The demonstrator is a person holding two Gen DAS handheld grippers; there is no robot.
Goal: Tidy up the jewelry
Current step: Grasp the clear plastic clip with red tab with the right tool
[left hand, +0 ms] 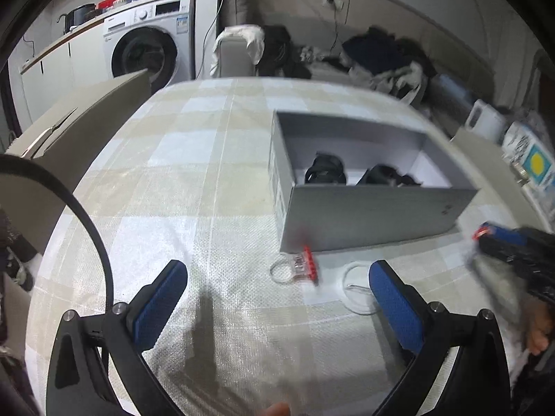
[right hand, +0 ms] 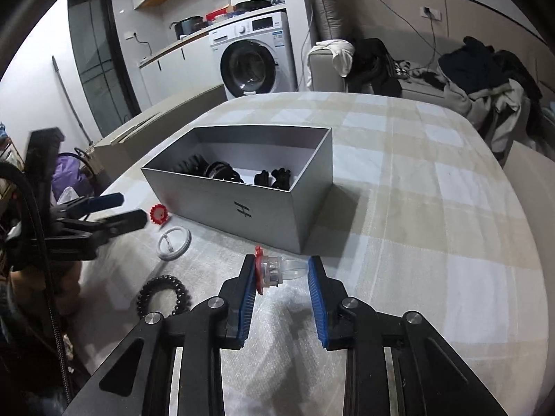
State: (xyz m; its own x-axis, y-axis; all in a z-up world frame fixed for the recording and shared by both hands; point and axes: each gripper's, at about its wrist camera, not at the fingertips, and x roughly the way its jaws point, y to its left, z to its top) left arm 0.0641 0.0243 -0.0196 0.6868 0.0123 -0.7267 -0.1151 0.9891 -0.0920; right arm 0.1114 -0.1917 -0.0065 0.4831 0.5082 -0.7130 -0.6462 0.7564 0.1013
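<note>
The checked surface filled mid-frame, with the grey box at centre. The right tool, low in its view, gripped a red-topped clear ring. The left tool, spread and holding nothing, hovered over another ring below centre.

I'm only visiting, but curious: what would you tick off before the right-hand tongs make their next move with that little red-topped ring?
1. Red-topped ring sits between the pads of the right tongs: ok.
2. Grip firm on both sides: cannot tell.
3. Grey box open, with bare floor inside: ok.
4. Left tongs open and off to the box's side: ok.
5. Second ring, white hoop and bead bracelet boxed: not ok, all on the table.
</note>
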